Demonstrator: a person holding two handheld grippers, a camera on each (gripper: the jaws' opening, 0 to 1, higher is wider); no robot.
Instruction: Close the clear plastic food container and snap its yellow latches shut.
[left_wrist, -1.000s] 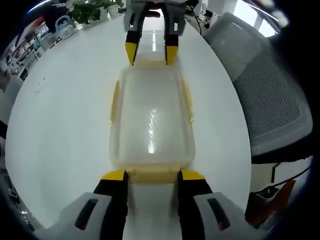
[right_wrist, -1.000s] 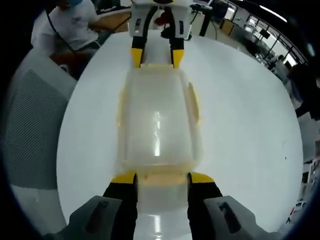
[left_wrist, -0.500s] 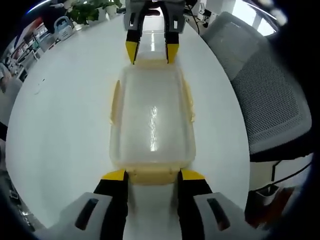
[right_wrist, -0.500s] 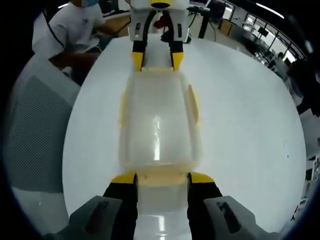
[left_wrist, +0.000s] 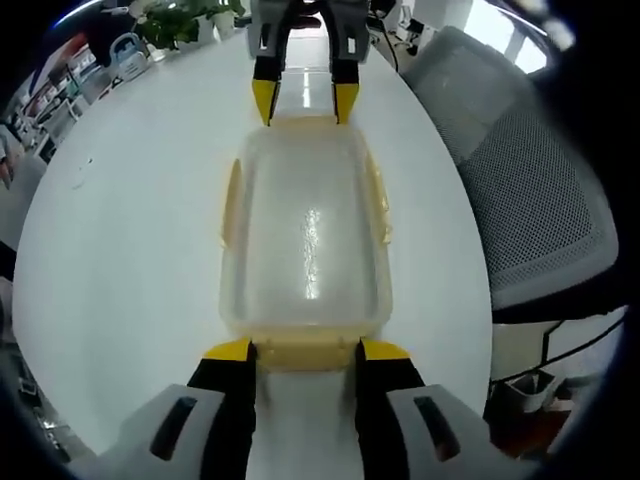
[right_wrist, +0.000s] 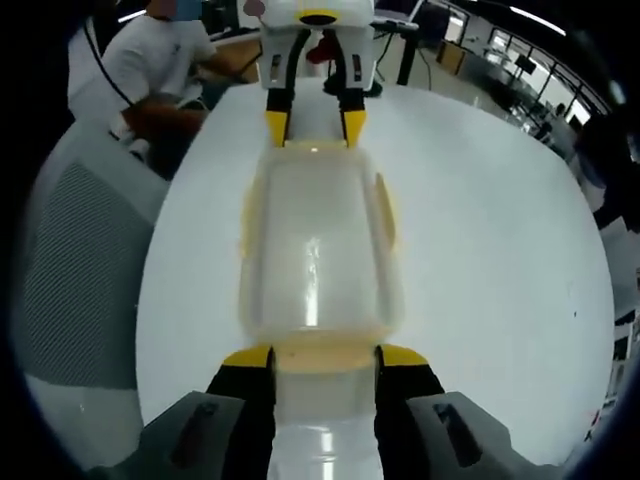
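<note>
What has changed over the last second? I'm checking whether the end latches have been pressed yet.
Almost nothing. The left tool and the right tool stay open at opposite ends of the container, each straddling a yellow end latch. In each view the far tool sits slightly further up the picture, a small camera shift. The container stays put on the white table, lid on.

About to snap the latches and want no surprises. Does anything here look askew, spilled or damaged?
Nothing stands out. The clear container sits flat on the white table, lid on, a tool at each short end: left tool, right tool. No spill or crack shows.
</note>
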